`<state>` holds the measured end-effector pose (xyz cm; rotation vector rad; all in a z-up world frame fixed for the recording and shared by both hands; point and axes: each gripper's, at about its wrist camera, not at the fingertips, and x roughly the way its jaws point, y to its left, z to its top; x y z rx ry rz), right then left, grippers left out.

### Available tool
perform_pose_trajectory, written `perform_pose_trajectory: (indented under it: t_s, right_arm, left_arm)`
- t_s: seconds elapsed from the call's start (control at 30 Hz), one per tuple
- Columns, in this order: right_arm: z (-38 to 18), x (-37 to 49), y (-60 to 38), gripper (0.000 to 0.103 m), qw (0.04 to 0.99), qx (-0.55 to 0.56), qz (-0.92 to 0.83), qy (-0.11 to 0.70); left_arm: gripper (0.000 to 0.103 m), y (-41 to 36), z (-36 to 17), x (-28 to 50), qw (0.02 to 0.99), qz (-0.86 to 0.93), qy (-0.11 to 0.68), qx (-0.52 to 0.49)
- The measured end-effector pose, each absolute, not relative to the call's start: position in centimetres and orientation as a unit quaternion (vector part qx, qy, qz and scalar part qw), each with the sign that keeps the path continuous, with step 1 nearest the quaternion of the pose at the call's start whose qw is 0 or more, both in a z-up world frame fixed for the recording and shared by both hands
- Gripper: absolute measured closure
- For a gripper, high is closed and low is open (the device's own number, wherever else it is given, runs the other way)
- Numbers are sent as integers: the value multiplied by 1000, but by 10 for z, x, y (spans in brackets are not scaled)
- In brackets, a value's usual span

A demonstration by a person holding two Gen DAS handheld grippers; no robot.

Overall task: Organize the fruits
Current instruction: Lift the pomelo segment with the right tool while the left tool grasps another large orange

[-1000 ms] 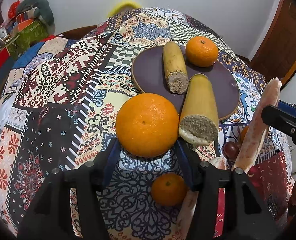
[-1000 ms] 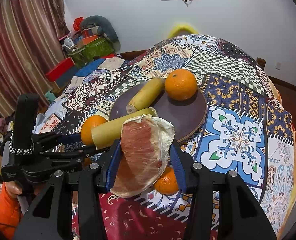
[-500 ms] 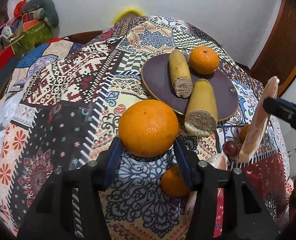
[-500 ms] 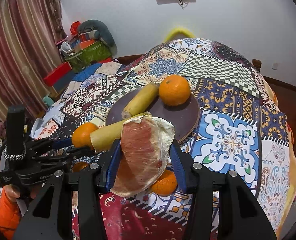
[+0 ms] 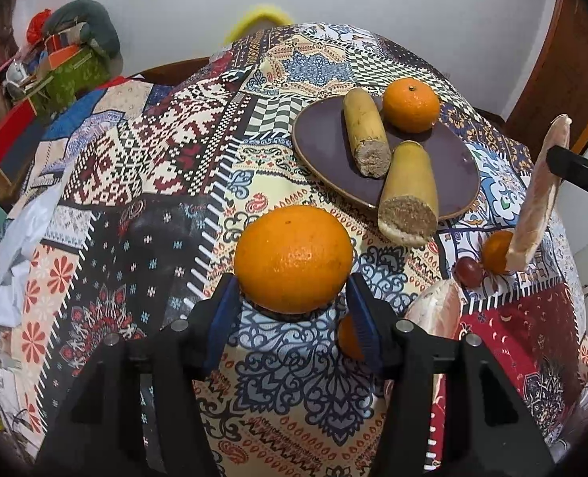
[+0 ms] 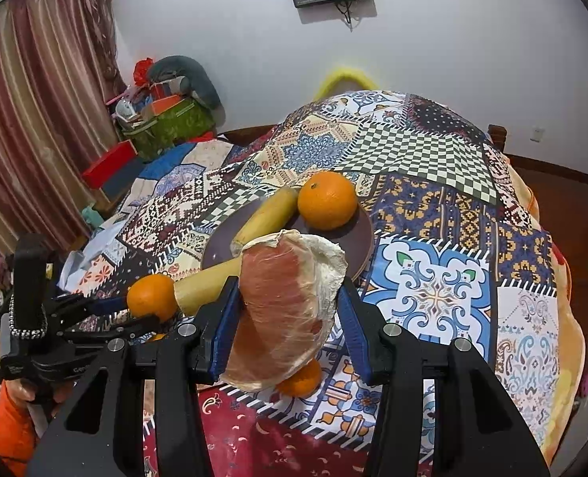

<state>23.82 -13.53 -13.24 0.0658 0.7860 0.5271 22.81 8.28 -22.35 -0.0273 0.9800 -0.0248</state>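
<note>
My left gripper (image 5: 294,298) is shut on a large orange (image 5: 293,258) and holds it above the patterned cloth, short of the dark plate (image 5: 325,147). The plate holds two yellow cut stalks (image 5: 363,135) (image 5: 409,187) and another orange (image 5: 411,105). My right gripper (image 6: 290,310) is shut on a pink pomelo wedge (image 6: 286,310), held above the cloth to the right of the plate (image 6: 363,234); the wedge also shows in the left wrist view (image 5: 538,198). The left gripper with its orange (image 6: 151,296) shows at the left of the right wrist view.
On the cloth near me lie a small orange (image 5: 496,250), a red grape (image 5: 469,272), another pomelo wedge (image 5: 437,310) and a small orange (image 5: 349,338) partly behind my left finger. Boxes and clutter (image 5: 67,63) sit at the far left; a wooden door (image 5: 564,71) stands at the right.
Both grippers have drawn back and risen a little with their fruit; the plate looks farther away in both views. Both grips are unchanged.
</note>
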Motion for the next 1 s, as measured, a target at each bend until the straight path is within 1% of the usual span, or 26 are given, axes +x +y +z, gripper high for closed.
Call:
perform_pose_trajectory:
  t_s: [0.13,0.23,0.5,0.7,1.0]
  right_arm:
    - [-131,240,-138,58,891,32,251,376]
    - [-132,243,-141,58,892,33,248,376]
    - [-131,246,-145,58,895,34,241,374]
    - [-126,249,-147,58,898,31,239,369]
    - [-118,253,-150,58,904,28,235,357]
  left_arm:
    - [40,83,-223,236,880,-13,473,-19]
    - [38,83,-225,243,879,-11,477,-19]
    - [36,85,-230,246,880,-13,474,-28]
    - [37,88,-230,245,880,-12,472,-45]
    - [38,89,-214,241,889,1,456,-42]
